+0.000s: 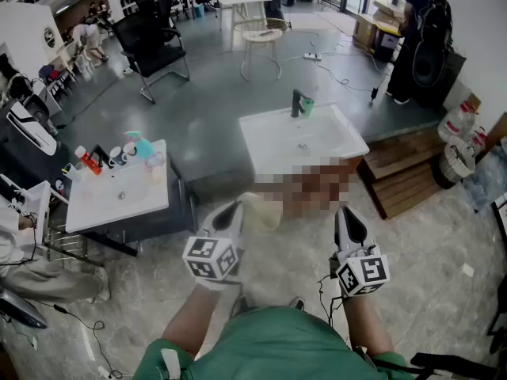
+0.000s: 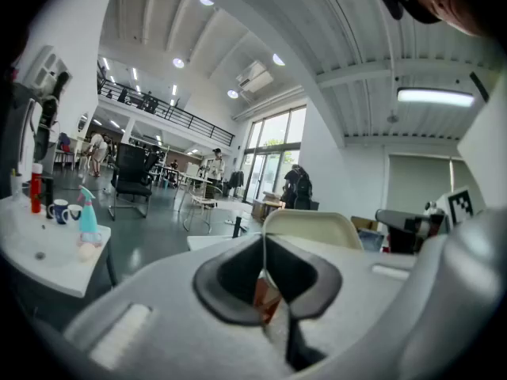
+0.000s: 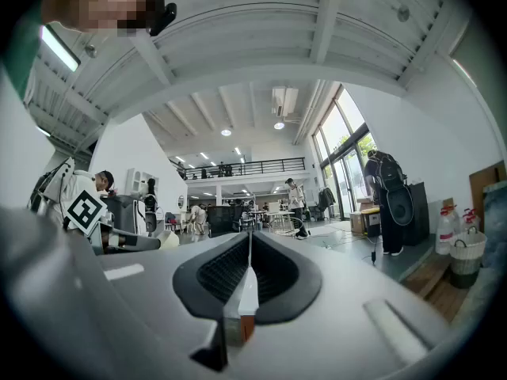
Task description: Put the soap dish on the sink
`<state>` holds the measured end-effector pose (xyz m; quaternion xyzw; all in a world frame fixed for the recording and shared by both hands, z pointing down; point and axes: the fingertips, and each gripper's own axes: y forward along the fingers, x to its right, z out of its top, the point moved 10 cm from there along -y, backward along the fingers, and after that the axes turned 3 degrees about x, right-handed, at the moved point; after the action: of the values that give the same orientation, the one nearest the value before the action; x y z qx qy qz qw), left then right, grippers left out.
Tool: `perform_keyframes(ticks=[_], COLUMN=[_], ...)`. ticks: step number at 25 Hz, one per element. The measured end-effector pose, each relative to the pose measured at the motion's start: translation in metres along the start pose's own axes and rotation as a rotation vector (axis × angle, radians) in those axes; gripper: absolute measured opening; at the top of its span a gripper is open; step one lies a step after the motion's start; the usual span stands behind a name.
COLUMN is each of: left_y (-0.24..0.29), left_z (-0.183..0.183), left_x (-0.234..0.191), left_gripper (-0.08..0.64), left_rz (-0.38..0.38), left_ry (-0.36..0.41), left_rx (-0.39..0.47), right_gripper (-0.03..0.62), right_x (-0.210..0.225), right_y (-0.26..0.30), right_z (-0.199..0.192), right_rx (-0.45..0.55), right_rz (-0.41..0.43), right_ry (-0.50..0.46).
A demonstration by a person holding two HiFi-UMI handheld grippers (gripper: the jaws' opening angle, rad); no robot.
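Observation:
A cream soap dish [image 1: 260, 210] is held by its near edge in my left gripper [image 1: 235, 208], which is shut on it. The left gripper view has the dish [image 2: 313, 229] standing up just past the closed jaws [image 2: 264, 242]. Ahead of both grippers is the white sink [image 1: 333, 145], with a dark faucet [image 1: 299, 102] at its far edge. The dish hangs in the air short of the sink's near rim. My right gripper [image 1: 347, 214] is held level at the right, shut with nothing in it [image 3: 249, 237].
On the left, a white table [image 1: 119, 200] carries bottles, cups and a spray bottle [image 1: 141, 145]. Wooden pallets [image 1: 404, 172] lie right of the sink, with water jugs [image 1: 459, 125] beyond. A black office chair [image 1: 154, 42] and a person [image 1: 420, 38] are farther back.

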<state>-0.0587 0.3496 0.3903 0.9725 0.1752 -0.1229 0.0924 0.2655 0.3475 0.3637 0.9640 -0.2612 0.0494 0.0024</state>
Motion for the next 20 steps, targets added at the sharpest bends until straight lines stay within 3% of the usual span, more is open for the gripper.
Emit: perform_keyframes(ticks=[3, 7, 15, 20], left_y=[-0.011, -0.03, -0.047, -0.048], left_z=[0.023, 0.024, 0.037, 0.035], left_x=[-0.058, -0.099, -0.125, -0.141], left_gripper=[0.009, 0.009, 0.009, 0.009], left_rz=[0.083, 0.128, 0.103, 0.063], left_ry=[0.034, 0.018, 0.041, 0.048], left_rx=[0.066, 0.071, 0.063, 0.06], right_gripper=[0.011, 0.011, 0.011, 0.009], right_x=[-0.03, -0.061, -0.097, -0.106], right_y=[0.058, 0.079, 0.095, 0.092], right_z=[0.002, -0.004, -0.001, -0.007], right_rx=[0.064, 0.052, 0.049, 0.069], right_rz=[0.064, 0.083, 0.074, 0.023], right_ry=[-0.019, -0.031, 0.001, 0.009])
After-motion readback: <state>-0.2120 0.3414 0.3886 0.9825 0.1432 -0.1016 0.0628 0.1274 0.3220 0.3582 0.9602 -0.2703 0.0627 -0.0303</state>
